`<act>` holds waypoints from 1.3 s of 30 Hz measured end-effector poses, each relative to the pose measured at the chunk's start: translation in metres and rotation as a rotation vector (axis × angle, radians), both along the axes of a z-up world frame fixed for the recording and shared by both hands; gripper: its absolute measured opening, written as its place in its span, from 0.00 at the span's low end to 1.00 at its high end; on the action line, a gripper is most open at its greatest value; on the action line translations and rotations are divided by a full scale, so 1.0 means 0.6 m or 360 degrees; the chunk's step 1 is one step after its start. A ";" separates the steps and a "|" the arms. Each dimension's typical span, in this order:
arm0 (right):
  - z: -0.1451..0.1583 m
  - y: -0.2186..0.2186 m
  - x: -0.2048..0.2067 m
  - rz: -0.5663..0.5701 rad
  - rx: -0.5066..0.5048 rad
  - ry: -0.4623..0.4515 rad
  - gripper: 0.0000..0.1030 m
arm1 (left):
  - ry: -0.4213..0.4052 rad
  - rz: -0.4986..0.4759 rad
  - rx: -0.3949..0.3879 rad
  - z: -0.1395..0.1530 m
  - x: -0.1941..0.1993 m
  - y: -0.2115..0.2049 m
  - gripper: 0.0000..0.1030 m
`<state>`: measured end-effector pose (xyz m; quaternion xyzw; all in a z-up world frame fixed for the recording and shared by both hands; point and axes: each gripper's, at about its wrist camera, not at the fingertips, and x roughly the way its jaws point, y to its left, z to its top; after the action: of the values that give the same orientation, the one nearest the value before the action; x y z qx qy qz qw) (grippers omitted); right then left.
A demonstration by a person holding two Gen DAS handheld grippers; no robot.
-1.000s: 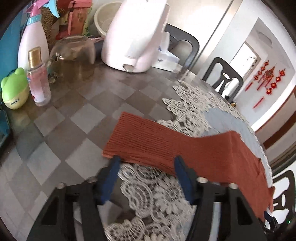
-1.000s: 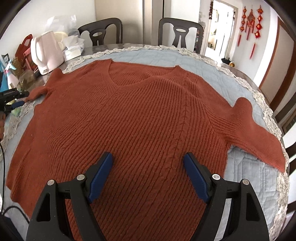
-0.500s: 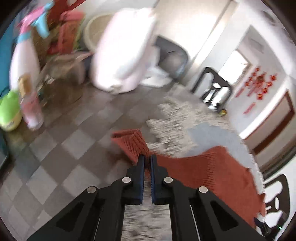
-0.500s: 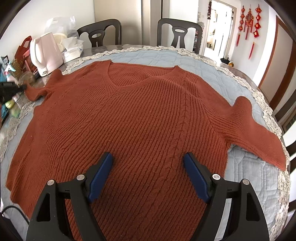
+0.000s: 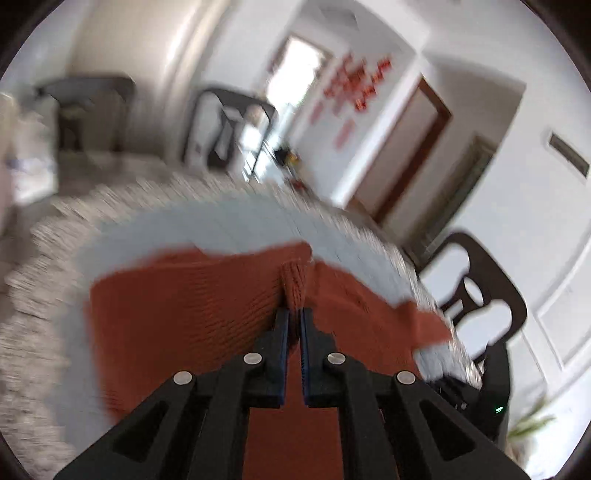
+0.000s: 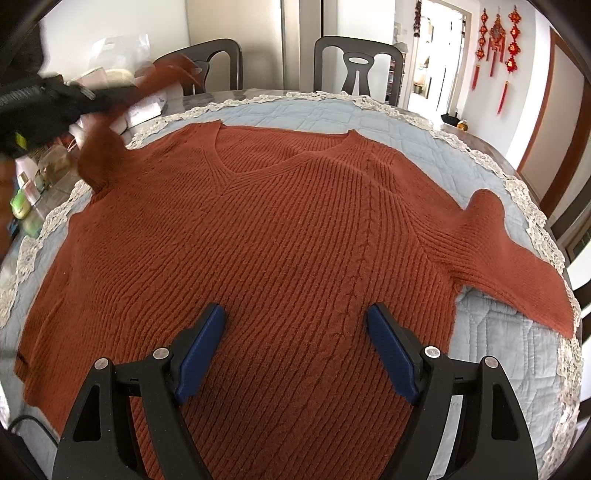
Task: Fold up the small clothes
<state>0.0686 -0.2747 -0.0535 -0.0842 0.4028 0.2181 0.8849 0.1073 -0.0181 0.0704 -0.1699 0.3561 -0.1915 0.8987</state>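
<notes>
- The sweater (image 6: 288,236) is rust orange, knit in fine ribs, with one cable plait running down its front.
- The quilted cloth (image 6: 491,354) under it is pale blue-grey, stitched in curved outlines, with a cream lace border (image 6: 532,206).
- Both grippers are black with blue pads (image 6: 201,352).
- Red knotted ornaments (image 6: 495,33) hang on the white wall.
- A small, possibly plastic green item (image 6: 19,205) is blurred.

Rust ribbed knit sweater (image 6: 295,236) lies on a matt quilted cloth (image 6: 491,354) edged with lace (image 6: 532,218).
</notes>
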 end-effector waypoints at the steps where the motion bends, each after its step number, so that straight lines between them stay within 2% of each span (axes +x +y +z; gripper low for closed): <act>1: 0.000 0.000 0.000 0.0000 0.0000 0.0000 0.78 | 0.0051 -0.0042 -0.0012 -0.016 0.006 -0.011 0.07; 4: 0.000 0.000 0.000 0.0000 0.0002 0.0001 0.78 | 0.0161 -0.0108 -0.0022 -0.047 0.014 -0.028 0.10; 6: 0.000 -0.002 -0.001 0.0001 0.0009 0.0002 0.78 | 0.0140 -0.0108 -0.0040 -0.042 -0.003 -0.022 0.30; 7: 0.001 -0.003 0.000 0.0001 0.0015 0.0004 0.78 | 0.0116 -0.0096 -0.0049 -0.036 -0.015 -0.017 0.32; 9: 0.004 -0.006 0.001 -0.0009 0.0041 0.0028 0.78 | 0.0053 -0.0042 -0.0035 -0.018 -0.035 0.006 0.34; 11: 0.016 -0.015 0.007 -0.0027 0.0154 0.0098 0.78 | 0.0010 0.0046 0.0035 -0.012 -0.045 0.036 0.35; 12: 0.027 -0.019 0.010 -0.0015 0.0275 0.0130 0.78 | 0.0005 0.0095 0.0075 -0.013 -0.051 0.050 0.35; 14: 0.046 -0.018 0.016 0.0008 0.0423 0.0144 0.77 | 0.0039 0.0179 0.0124 -0.025 -0.052 0.081 0.35; 16: 0.060 -0.001 0.025 0.0027 0.0467 0.0130 0.77 | 0.0121 0.0275 0.0141 -0.045 -0.044 0.108 0.35; 18: 0.060 0.027 0.045 0.0071 0.0478 0.0152 0.72 | 0.0176 0.0321 0.0135 -0.065 -0.041 0.124 0.35; 20: 0.046 0.053 0.068 0.0085 0.0466 0.0224 0.56 | 0.0196 0.0326 0.0118 -0.076 -0.041 0.123 0.35; 23: 0.019 0.084 0.094 0.0103 0.0419 0.0308 0.50 | 0.0189 0.0306 0.0126 -0.086 -0.045 0.112 0.35; 24: 0.018 0.087 0.096 0.0093 0.0410 0.0283 0.47 | 0.0190 0.0298 0.0131 -0.090 -0.046 0.112 0.35; 25: 0.021 0.091 0.096 0.0098 0.0394 0.0260 0.40 | 0.0197 0.0290 0.0136 -0.093 -0.045 0.110 0.35; 26: 0.023 0.097 0.102 0.0108 0.0391 0.0281 0.21 | 0.0204 0.0281 0.0144 -0.097 -0.043 0.107 0.35; 27: 0.023 0.097 0.105 0.0113 0.0401 0.0293 0.09 | 0.0203 0.0274 0.0154 -0.100 -0.042 0.106 0.35; 28: 0.026 0.097 0.107 0.0119 0.0398 0.0290 0.05 | 0.0198 0.0272 0.0162 -0.100 -0.044 0.104 0.35; 32: 0.066 0.080 0.115 0.0130 0.0490 0.0192 0.04 | 0.0202 0.0269 0.0132 -0.091 -0.041 0.111 0.35; 35: 0.076 0.070 0.131 0.0101 0.0480 0.0147 0.04 | 0.0190 0.0269 0.0154 -0.088 -0.035 0.109 0.35; 37: 0.061 0.068 0.150 0.0059 0.0425 0.0174 0.04 | 0.0215 0.0258 0.0155 -0.097 -0.028 0.107 0.35; 39: 0.043 0.059 0.164 0.0007 0.0402 0.0268 0.04 | 0.0225 0.0256 0.0177 -0.102 -0.026 0.105 0.35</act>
<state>0.1670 -0.2392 -0.0277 0.0456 0.4448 0.2754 0.8510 0.0920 0.0448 0.0091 -0.1610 0.4138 -0.0863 0.8918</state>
